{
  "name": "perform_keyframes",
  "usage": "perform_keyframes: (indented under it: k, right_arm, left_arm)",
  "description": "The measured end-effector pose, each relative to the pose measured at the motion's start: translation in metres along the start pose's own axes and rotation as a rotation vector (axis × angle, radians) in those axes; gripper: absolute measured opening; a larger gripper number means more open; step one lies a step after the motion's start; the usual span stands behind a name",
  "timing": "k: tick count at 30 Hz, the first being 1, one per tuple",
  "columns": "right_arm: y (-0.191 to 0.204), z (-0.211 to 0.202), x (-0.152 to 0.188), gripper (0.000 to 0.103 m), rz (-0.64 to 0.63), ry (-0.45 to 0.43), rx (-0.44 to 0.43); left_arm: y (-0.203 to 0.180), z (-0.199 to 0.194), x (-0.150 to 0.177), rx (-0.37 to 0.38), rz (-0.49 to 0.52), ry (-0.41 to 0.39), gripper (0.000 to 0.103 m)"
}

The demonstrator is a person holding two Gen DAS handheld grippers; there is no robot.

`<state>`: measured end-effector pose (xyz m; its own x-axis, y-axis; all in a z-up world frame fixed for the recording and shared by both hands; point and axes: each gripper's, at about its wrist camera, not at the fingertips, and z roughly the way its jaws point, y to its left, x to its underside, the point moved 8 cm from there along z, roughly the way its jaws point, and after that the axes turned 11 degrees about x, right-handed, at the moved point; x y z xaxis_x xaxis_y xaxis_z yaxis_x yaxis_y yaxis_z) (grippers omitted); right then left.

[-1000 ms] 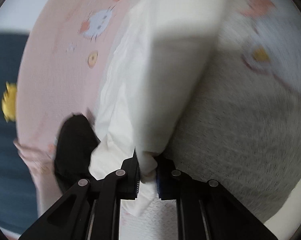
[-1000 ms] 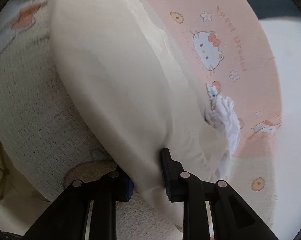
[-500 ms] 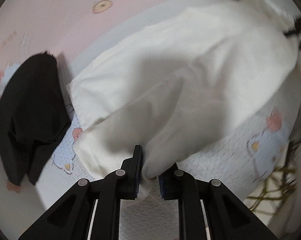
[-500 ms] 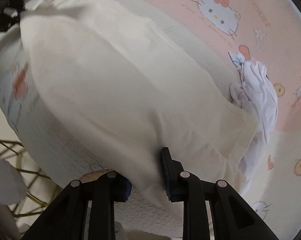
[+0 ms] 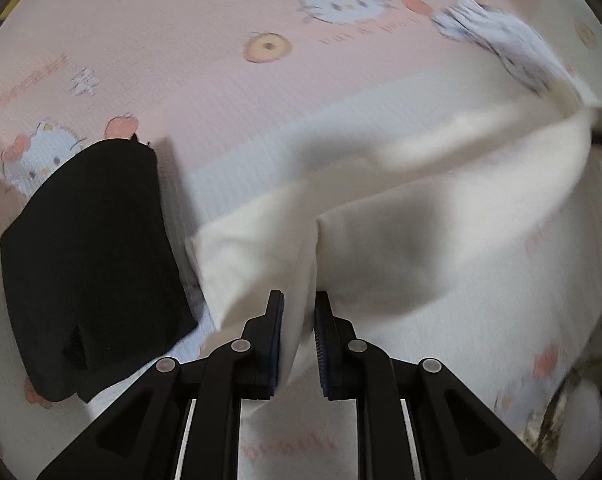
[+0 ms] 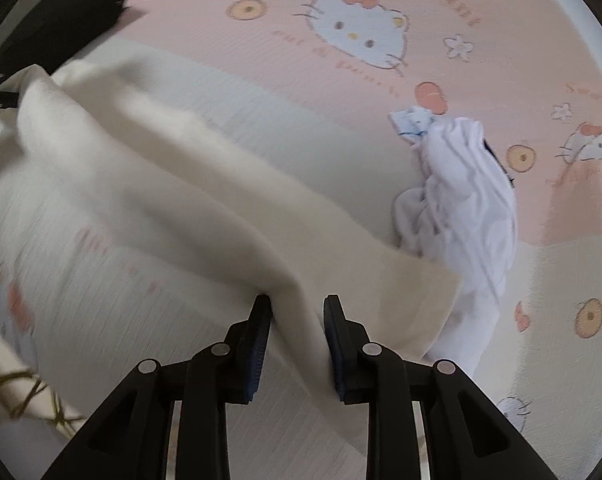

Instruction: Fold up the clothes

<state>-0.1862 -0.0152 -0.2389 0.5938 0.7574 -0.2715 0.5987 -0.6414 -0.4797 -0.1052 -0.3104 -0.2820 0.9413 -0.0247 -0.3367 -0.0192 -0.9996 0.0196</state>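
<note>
Cream garment (image 5: 441, 216) stretched in the air over the bed (image 5: 181, 80), pinched at one end by left claw (image 5: 297, 344), at the other by right claw (image 6: 297, 344). Could slip from thin grips; might snag black garment (image 5: 93, 256) or white garment (image 6: 465, 200).

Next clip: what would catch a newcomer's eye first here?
The cream garment stretched across the middle, with the left gripper and the right gripper each clamped on a part of it. Under it lies a pink cartoon-cat sheet. A black garment lies flat at the left of the left wrist view, and a crumpled white garment beside the cream one's right end.
</note>
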Motion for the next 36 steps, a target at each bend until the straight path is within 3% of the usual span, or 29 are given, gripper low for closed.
perform_keyframes:
  k: [2,9,12,17,21,26,33,36]
  right_arm:
    - [-0.002,0.007,-0.011,0.031,0.008,-0.005,0.031]
    - [-0.016,0.047,-0.036,0.052,0.115,0.072,0.076]
    - [-0.023,0.057,-0.043,0.054,0.163,0.104,0.088]
    - [-0.035,0.027,-0.037,0.054,0.177,0.044,0.104]
    - [-0.051,0.000,-0.023,0.062,0.190,-0.014,0.113]
    - [-0.076,-0.012,0.003,0.062,0.234,-0.023,0.090]
    - [-0.129,-0.003,0.039,0.062,0.494,0.029,-0.049]
    - [-0.130,0.004,0.040,0.062,0.506,0.031,-0.105]
  left_arm:
    - [0.008,0.001,-0.014,-0.001,-0.064,-0.029,0.013]
    - [0.035,-0.003,-0.039,0.189,-0.379,-0.137,0.013]
    - [0.031,-0.028,-0.033,0.267,-0.486,-0.190,0.013]
    - [0.039,-0.044,-0.015,0.290,-0.540,-0.192,0.013]
    - [0.046,-0.054,0.005,0.216,-0.518,-0.207,0.013]
    - [0.049,-0.036,0.014,0.191,-0.506,-0.148,0.013]
    - [0.050,-0.008,0.005,0.222,-0.514,-0.076,0.013]
    - [0.052,-0.002,0.001,0.235,-0.532,-0.073,0.013]
